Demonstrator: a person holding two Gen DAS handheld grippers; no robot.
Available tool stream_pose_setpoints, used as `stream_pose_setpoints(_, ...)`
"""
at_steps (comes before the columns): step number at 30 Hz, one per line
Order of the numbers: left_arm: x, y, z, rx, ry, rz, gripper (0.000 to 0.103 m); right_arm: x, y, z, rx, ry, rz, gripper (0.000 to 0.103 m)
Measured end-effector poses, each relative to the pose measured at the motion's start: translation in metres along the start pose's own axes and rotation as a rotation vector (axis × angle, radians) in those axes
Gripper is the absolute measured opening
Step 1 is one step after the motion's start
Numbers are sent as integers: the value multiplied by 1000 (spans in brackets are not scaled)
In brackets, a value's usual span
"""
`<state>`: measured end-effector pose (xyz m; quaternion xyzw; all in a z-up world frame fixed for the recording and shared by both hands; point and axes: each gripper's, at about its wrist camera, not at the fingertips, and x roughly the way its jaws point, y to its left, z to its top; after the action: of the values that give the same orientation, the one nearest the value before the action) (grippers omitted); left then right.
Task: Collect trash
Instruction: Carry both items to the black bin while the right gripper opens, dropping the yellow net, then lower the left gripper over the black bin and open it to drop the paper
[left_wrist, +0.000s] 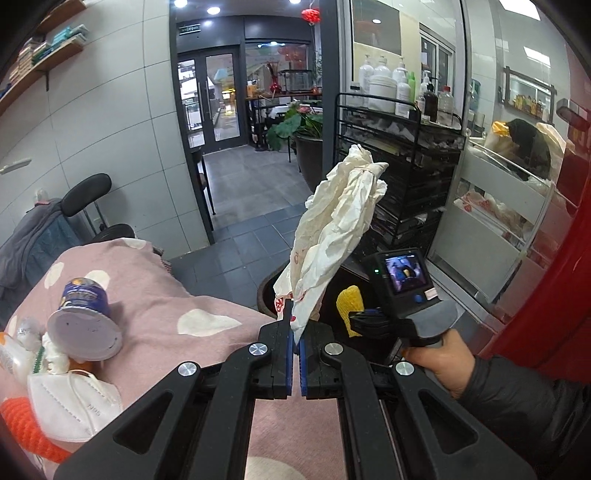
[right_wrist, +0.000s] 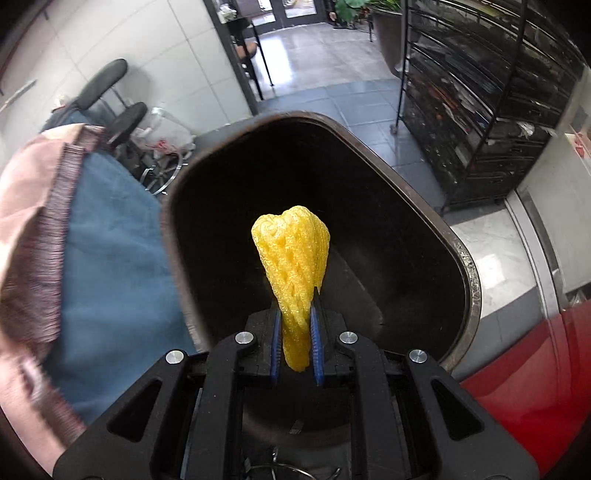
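Dark rounded bin (right_wrist: 458, 254), smooth matte inside, is the landmark. Left of it, pink dotted blanket (left_wrist: 155, 295) w/ tipped blue cup (left_wrist: 86, 325) and white mask (left_wrist: 70, 402). Above its rim, left gripper (left_wrist: 296, 341) pinches crumpled white paper bag (left_wrist: 332, 232); over its mouth, right gripper (right_wrist: 295, 332) squeezes yellow foam net (right_wrist: 295, 258)

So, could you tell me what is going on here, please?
A person is collecting trash with two handheld tools. The right tool grips a yellow foam net over the open dark bin. The left tool pinches a crumpled white bag. A blue cup and white mask lie on the pink blanket.
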<state>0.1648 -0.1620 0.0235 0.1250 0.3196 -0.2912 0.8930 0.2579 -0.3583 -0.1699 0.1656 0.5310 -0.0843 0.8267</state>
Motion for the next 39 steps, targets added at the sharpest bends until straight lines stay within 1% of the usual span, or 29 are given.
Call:
stream_pose_setpoints(1, 3, -3, 0, 6, 6, -3, 3, 3, -1, -1, 11, 3, 5, 32)
stream_pose_setpoints(2, 5, -4, 1, 10, 12, -8, 3, 4, -4, -2, 26, 1, 7, 44)
stream_pose_setpoints(3, 7, -6, 1, 13, 19, -13, 3, 3, -7, -3, 44, -9, -5, 70)
stream_pose_setpoints(4, 10, -6, 1, 13, 27, -19, 3, -2, -10, -5, 55, -26, -16, 78)
stream_pose_setpoints(5, 14, -7, 2, 14, 35, -23, 3, -8, -11, -7, 57, -48, -25, 78)
stream_pose_setpoints(10, 32, -16, 3, 17, 74, -46, 3, -35, -17, -18, 53, -95, -23, 78)
stream_pose_setpoints(14, 51, -29, 9, 30, 104, -63, 3, -56, -27, -32, 72, -130, -42, 80)
stream_pose_setpoints(17, 69, -38, 11, 35, 157, -91, 3, -70, -36, -46, 93, -151, -55, 80)
stream_pose_setpoints(20, 90, -47, 10, 42, 216, -103, 3, -84, -44, -55, 110, -175, -78, 80)
stream_pose_setpoints(25, 130, -59, 11, 26, 370, -137, 3, -100, -60, -69, 140, -201, -117, 82)
stream_pose_setpoints(28, 145, -65, 9, 44, 410, -115, 3, -106, -72, -76, 178, -203, -132, 83)
stream_pose_setpoints(31, 159, -66, 5, 15, 468, -135, 3, -110, -84, -84, 206, -194, -149, 83)
stream_pose_setpoints(35, 171, -71, 0, 34, 493, -100, 3, -115, -94, -90, 226, -199, -157, 83)
stream_pose_setpoints(37, 178, -72, -4, 32, 505, -93, 4, -116, -97, -92, 230, -202, -156, 84)
stream_pose_setpoints(38, 181, -72, -6, 26, 515, -96, 8, -117, -98, -92, 233, -204, -156, 84)
stream_pose_setpoints(39, 183, -72, -8, 24, 524, -100, 21, -117, -100, -91, 236, -206, -155, 84)
